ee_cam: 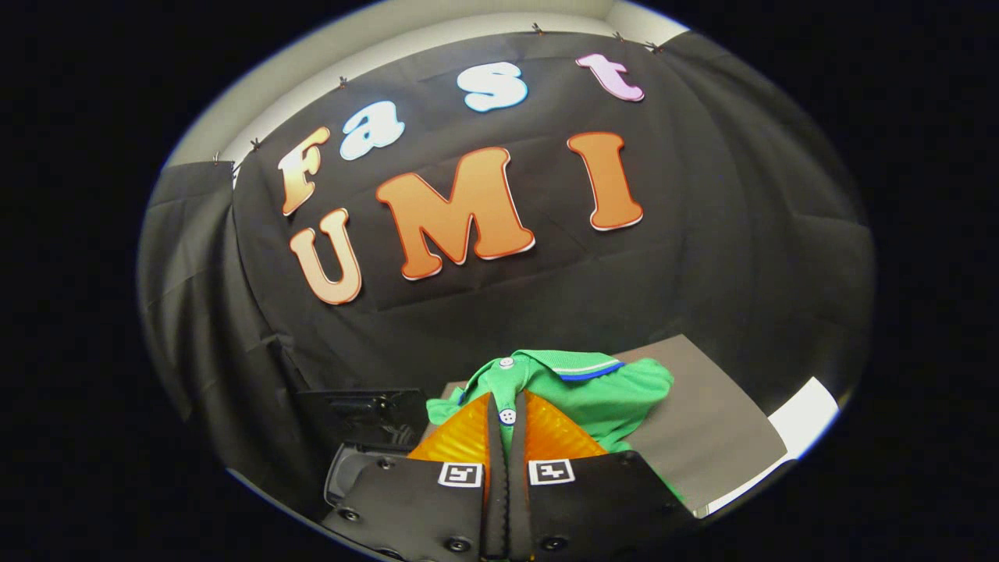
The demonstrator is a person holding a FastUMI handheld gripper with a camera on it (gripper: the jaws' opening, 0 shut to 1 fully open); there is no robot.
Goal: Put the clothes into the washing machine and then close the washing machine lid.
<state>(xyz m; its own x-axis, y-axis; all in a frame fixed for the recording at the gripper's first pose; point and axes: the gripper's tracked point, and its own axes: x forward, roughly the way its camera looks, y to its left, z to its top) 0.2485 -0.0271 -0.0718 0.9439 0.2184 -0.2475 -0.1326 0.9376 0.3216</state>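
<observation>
Between the two fingers of the hand-held gripper (506,425) sat one garment, a green polo shirt (601,394), and the fingers were pressed nearly together with its button placket caught in the thin gap. Both fingers looked to be pinching that strip of cloth. Two white buttons (507,417) were countable on the placket, one right at the fingertips and one higher up by the collar. The collar (574,364) was a ribbed knit, edged with a blue and a white stripe, and the body of the shirt was soft and bunched in loose folds, spilling away to the right of the fingers. Two square black-and-white markers (551,471) sat on the gripper body, one per side, with dark round screws below them.

Beneath the shirt lay one flat grey desk (714,421), smooth and matte, and a pale strip showed past its far right corner. To the left of the fingers stood one dark box-like thing with a hard plastic look, possibly the washing machine (363,417), with a rounded light-rimmed edge lower down; it was dim and partly blocked by the gripper body, so its lid could not be made out. How much of the shirt hung behind the fingers was hidden as well. Black cloth wall (741,257) hung behind everything, creased in soft folds.
</observation>
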